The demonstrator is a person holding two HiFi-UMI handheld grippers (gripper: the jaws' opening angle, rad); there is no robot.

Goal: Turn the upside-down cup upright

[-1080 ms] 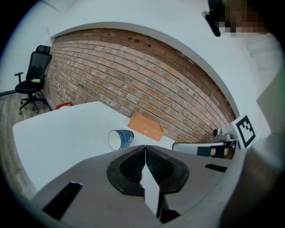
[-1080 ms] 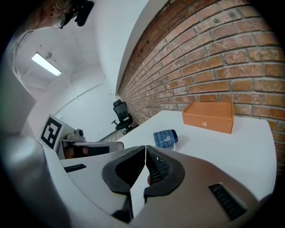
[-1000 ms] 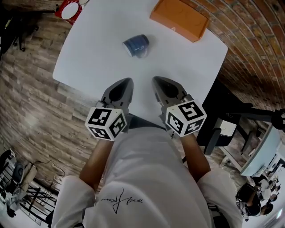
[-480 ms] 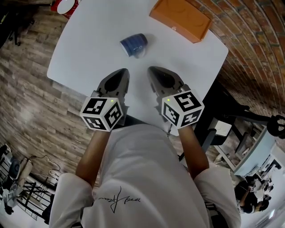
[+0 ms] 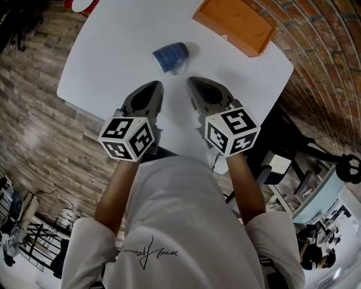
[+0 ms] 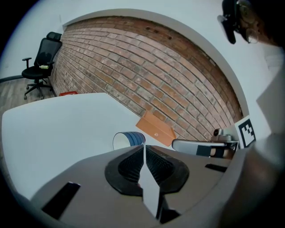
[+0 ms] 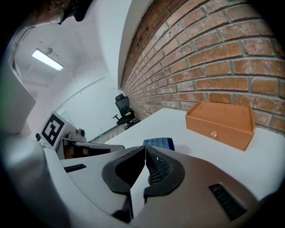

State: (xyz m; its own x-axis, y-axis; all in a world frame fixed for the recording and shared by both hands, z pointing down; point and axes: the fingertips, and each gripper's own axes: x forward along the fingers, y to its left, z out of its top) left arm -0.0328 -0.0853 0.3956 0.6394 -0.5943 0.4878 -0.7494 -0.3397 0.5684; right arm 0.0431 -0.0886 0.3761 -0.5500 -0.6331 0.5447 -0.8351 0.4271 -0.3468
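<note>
A blue ribbed cup lies on its side on the white table, its white inside facing the left gripper view. It shows behind the jaws in the right gripper view too. My left gripper hovers just short of the cup, below and left of it, jaws shut with nothing between them. On the other side my right gripper sits below and right of the cup, likewise shut and empty. Neither touches the cup.
An orange box rests at the table's far right by the brick wall. A red and white object sits at the far left corner. Wood floor lies left of the table, and an office chair stands further off.
Both grippers have moved forward over the table toward the cup, still shut. The cup has not moved.
</note>
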